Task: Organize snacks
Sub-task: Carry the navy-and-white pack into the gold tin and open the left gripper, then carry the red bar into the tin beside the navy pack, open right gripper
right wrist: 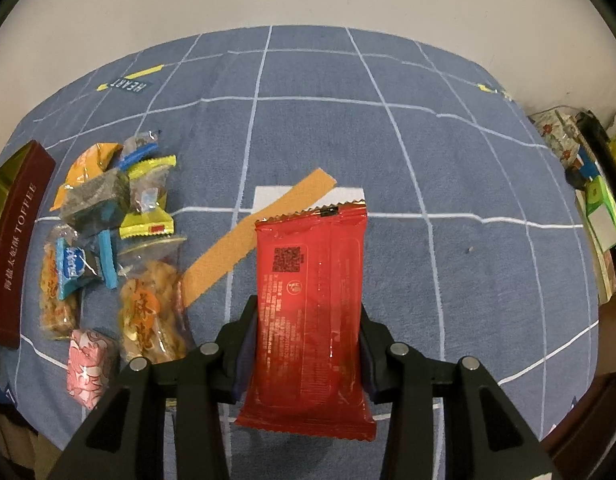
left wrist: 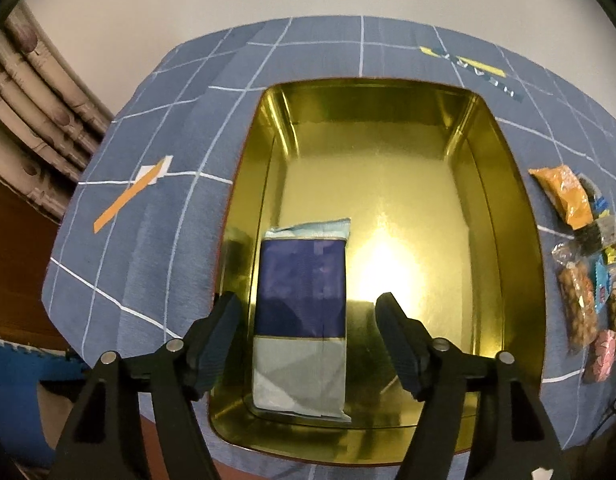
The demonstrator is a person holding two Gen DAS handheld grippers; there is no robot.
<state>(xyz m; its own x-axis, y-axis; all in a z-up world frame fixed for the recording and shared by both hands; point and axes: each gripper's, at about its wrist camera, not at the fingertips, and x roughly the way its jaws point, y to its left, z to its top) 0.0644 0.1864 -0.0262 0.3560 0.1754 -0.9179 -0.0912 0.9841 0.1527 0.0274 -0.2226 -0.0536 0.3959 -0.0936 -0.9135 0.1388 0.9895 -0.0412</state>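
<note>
Over the gold-lined tin the left gripper hangs with its fingers spread wide and nothing between them. Inside the tin, a blue-and-grey packet lies flat on the shiny floor, close against the tin's left wall and toward its near end; the rest of the tin's floor shows bare metal with a bright glare patch just right of the packet. The tin sits on a blue cloth with a white grid.

Right of the tin, on the same cloth, a heap of small snacks lies loosely piled — an orange pouch, a yellow-edged wrapper, clear bags of fried pieces and a pink wrapped sweet at the near end. From the right wrist view the tin's dark red side, lettered TOFFEE, stands just left of this heap.

Further right of the tin, beyond the heap, the right gripper is clamped on a red packet, pinching its long sides near the lower half — the packet stands up along the fingers, its serrated top edge pointing away, above an orange strip marked on the cloth.
</note>
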